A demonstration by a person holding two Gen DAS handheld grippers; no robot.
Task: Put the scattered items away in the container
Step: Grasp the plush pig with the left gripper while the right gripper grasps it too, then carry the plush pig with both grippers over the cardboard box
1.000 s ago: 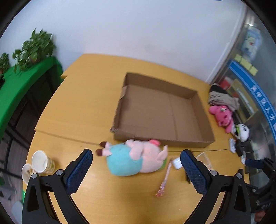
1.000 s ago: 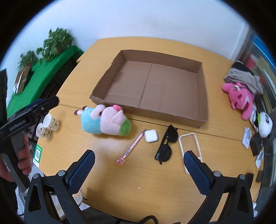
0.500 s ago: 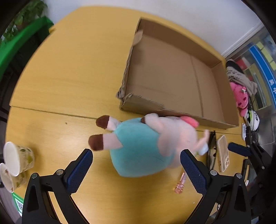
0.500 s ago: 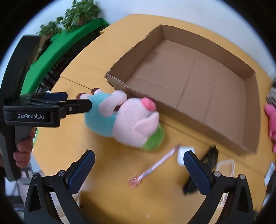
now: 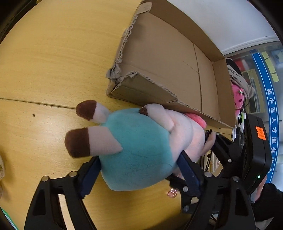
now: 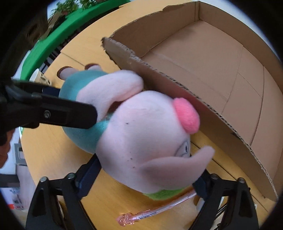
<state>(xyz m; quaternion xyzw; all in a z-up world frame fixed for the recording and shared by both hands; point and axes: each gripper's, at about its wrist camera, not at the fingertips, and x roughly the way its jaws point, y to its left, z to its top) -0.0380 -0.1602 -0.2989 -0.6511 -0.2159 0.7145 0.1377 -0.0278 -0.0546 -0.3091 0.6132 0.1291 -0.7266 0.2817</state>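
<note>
**Both grippers drop onto the plush pig beside the box**

A second ago the two grippers hung high over the table with the whole scatter in view; now both have come down steeply and straddle the plush pig (image 5: 141, 150). The left gripper (image 5: 139, 169) brackets its teal body, the right gripper (image 6: 146, 175) its pink head. Both sets of jaws are closing with the toy between them. The blue pads sit right at the plush on each side, but whether they already press in cannot be told, so neither grasp counts as clenched yet.

The pig itself has not moved. It lies on its side on the table, lengthwise against the near wall of the cardboard box (image 5: 168, 58), its pink snout touching that wall and its brown-tipped feet pointing left. The box is empty. In my judgement this is the start of the first pick, a two-handed lift of the biggest item, and nothing has been tidied so far.

A pink pen (image 6: 155, 210) lies on the table just near of the pig's head, partly under the green collar, so it may get nudged when the toy lifts.

The surface is a pale wooden table (image 5: 53, 53) with a seam running across it. Beyond its left edge stand a green-covered bench and potted plants (image 6: 70, 4). To the right lie a pink plush toy (image 5: 238, 99) and a grey cloth, before a glass panel with a blue band.
</note>
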